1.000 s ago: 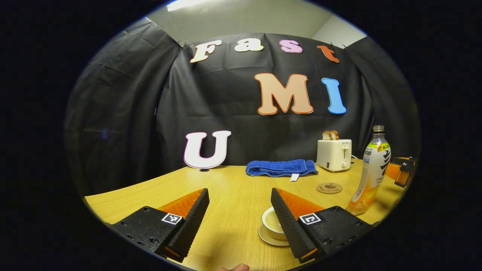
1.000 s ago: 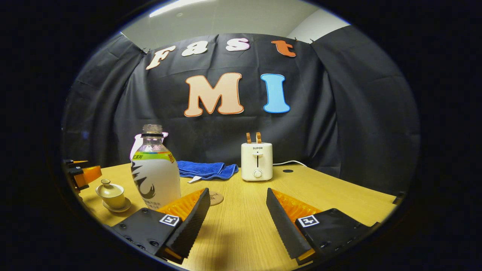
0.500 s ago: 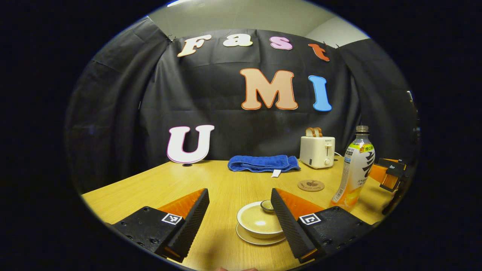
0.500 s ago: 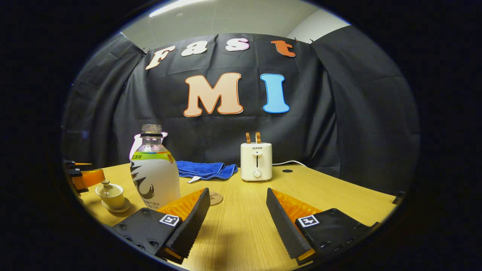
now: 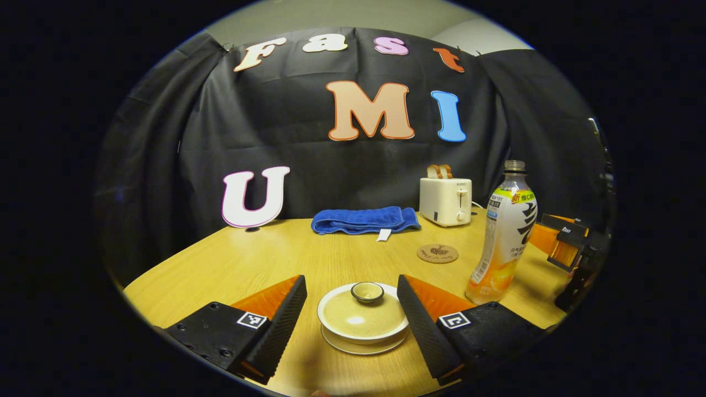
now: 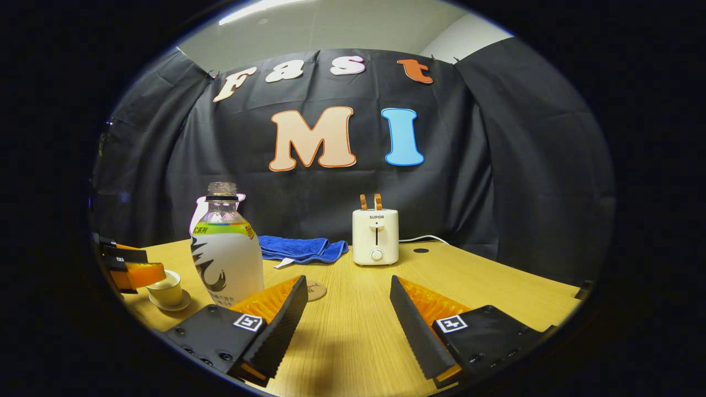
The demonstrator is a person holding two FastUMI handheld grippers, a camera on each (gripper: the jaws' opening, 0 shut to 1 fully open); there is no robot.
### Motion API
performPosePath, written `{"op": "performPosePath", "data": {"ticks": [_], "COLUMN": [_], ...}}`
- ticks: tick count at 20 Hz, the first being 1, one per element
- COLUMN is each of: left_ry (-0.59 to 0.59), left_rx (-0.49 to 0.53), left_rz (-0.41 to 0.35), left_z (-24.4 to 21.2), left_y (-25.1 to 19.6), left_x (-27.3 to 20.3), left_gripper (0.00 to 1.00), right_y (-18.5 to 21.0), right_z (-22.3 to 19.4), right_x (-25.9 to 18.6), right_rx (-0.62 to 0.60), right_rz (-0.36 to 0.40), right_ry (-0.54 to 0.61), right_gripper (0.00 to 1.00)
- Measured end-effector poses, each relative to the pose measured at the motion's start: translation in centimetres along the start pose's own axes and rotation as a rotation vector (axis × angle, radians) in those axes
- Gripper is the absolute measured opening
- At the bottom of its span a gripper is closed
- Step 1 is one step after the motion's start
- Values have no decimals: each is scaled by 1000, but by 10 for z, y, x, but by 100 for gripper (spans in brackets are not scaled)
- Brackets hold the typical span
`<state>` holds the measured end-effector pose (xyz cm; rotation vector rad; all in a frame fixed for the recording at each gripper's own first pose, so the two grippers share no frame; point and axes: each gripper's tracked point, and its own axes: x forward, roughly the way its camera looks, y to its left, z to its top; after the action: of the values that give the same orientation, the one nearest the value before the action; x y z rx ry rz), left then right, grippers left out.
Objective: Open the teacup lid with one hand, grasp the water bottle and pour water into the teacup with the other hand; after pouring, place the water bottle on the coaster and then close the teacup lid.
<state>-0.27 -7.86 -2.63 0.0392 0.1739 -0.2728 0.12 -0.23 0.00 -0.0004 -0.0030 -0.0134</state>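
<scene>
The left gripper (image 5: 351,309), jaws spread, straddles the lidded teacup (image 5: 363,317); the lid knob (image 5: 367,291) probably sits beyond the fingertips, so closing here could miss it or nudge the cup. Right of the teacup, the water bottle (image 6: 226,248) stands beside the spread right gripper (image 6: 347,317).

Teacup (image 5: 363,322): we see it lidded on its saucer (image 5: 364,347), between our left tongs (image 5: 351,317).
Water bottle (image 5: 504,234): right of teacup on the tabletop (image 5: 265,262).
Coaster (image 5: 437,253): left of bottle.
Towel (image 5: 364,219), toaster (image 5: 445,201): behind, by the wall.
</scene>
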Motion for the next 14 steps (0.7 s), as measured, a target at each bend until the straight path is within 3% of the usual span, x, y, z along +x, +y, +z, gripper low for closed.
{"op": "performPosePath", "data": {"ticks": [4, 14], "left_ry": [42, 42], "left_rx": [13, 32], "left_rz": [-19, -25], "left_z": [-6, -4], "left_y": [-7, -10], "left_x": [3, 7], "left_gripper": [92, 75], "right_y": [0, 1], "right_z": [1, 0], "right_x": [-1, -1], "right_rx": [0, 1], "right_rz": [0, 6], "right_ry": [-1, -1], "right_gripper": [94, 97]}}
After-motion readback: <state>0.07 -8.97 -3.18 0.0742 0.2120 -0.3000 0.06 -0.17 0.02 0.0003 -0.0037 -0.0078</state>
